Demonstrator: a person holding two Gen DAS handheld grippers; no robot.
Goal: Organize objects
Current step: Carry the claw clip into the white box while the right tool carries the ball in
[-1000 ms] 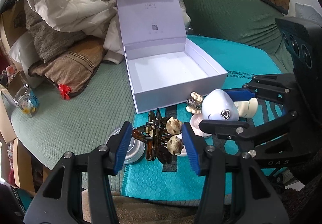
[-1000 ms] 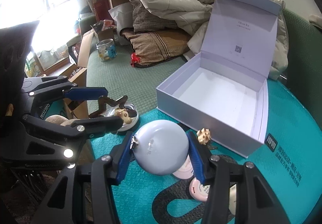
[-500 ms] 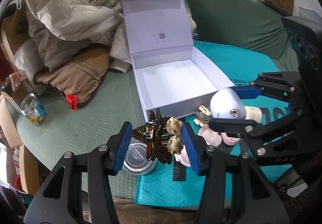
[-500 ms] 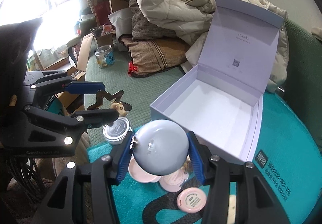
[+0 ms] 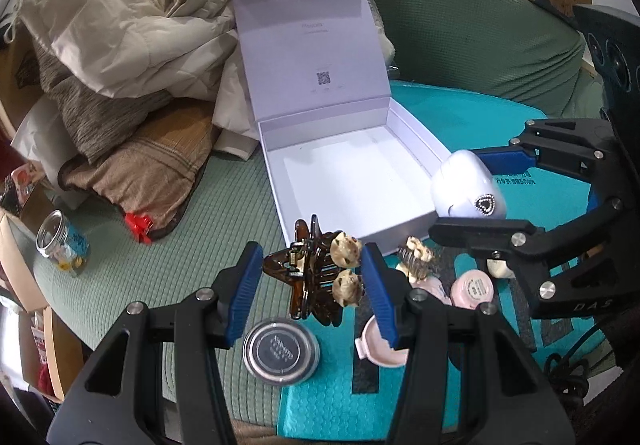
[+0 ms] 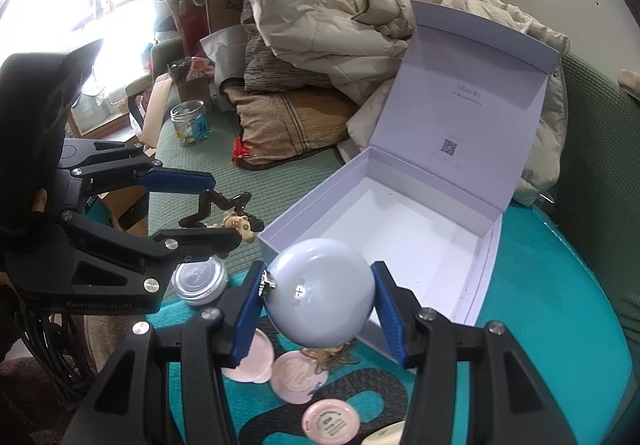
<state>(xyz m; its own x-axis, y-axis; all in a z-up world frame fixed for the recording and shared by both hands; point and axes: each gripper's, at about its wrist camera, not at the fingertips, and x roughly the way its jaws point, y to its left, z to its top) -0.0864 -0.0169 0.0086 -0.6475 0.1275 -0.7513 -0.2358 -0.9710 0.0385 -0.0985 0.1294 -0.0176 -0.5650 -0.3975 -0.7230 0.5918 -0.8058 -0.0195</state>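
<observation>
We are looking at the open white box [image 5: 352,181] lying just ahead of both grippers; our right gripper [image 6: 318,303], clenching the pale round case [image 6: 320,293], is sitting nearer its front wall than our left gripper [image 5: 312,281], grasping the brown hair claw [image 5: 316,273].

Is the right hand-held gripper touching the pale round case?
Touching. The right wrist view shows the right hand-held gripper with both blue pads pressed against opposite sides of the pale round case, holding it off the mat.
</observation>
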